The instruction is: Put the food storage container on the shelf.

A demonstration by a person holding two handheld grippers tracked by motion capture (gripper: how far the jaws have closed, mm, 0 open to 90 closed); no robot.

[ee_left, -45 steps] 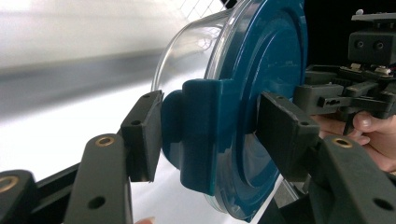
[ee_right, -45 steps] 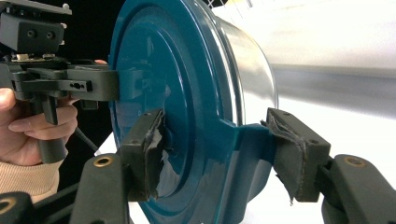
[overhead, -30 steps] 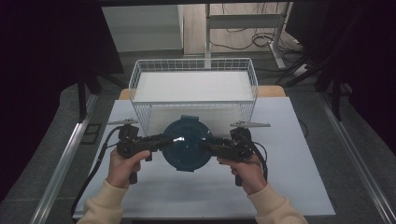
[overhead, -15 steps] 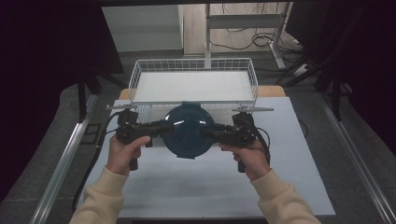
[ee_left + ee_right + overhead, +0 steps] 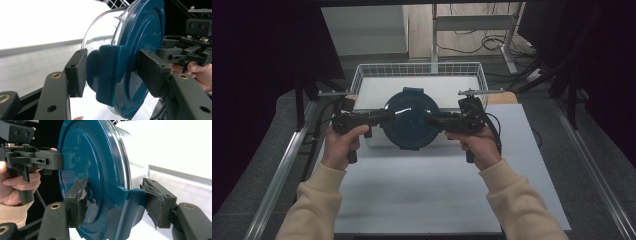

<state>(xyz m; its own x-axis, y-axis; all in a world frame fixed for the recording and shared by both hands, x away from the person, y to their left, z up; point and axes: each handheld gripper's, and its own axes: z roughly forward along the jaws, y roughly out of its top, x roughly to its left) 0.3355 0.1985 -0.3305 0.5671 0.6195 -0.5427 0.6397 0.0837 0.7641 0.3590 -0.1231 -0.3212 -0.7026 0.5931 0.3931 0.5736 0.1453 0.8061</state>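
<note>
A round container (image 5: 409,122) with a dark teal lid and a clear body hangs in the air, held between both grippers just in front of the wire basket (image 5: 357,80). My left gripper (image 5: 384,116) is shut on the teal side clip (image 5: 110,72) at the container's left edge. One pad rests on the clip and the other on the lid face (image 5: 147,32). My right gripper (image 5: 435,121) is shut on the opposite clip (image 5: 130,200), with worn pads either side of the rim (image 5: 117,165). The lid faces me, so the container's inside is hidden.
The white wire basket stands at the table's far side, directly behind the container. A pale mat (image 5: 422,190) covers the table in front of my hands. Metal rails (image 5: 282,170) run along both table sides, and cables lie on the floor beyond.
Both hands have lifted the container off the mat and carried it away from me, toward the basket. Both grips look unchanged.
</note>
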